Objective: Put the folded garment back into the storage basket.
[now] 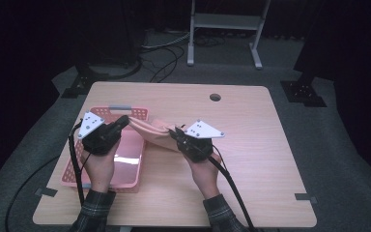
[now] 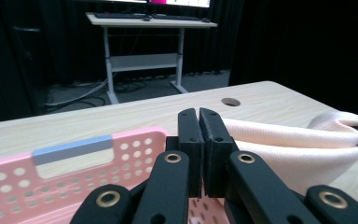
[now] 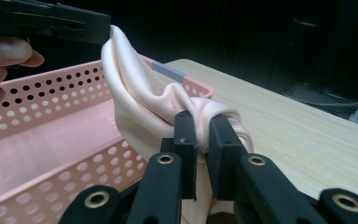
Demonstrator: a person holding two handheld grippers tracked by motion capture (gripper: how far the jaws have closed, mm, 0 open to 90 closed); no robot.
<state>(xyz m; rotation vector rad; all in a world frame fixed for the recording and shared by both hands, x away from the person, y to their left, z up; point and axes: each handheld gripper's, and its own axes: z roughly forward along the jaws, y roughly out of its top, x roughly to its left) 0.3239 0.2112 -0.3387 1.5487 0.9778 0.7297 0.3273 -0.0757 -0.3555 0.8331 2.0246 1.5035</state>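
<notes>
Dark room, wooden table (image 1: 251, 140). You hold the cloth (image 1: 149, 131) stretched between both grippers, left (image 1: 123, 120) and right (image 1: 175, 132), each clenched on an end, over the basket (image 1: 125, 181) rim. Next, probably: lower it inside, then release.

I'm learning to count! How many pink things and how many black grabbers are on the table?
Pink perforated plastic basket: 1
Pale pink soft cloth, stretched between the grabbers: 1
Black two-jaw grippers, left gripper and right gripper, both clamped on the cloth: 2
Total: 4
</notes>
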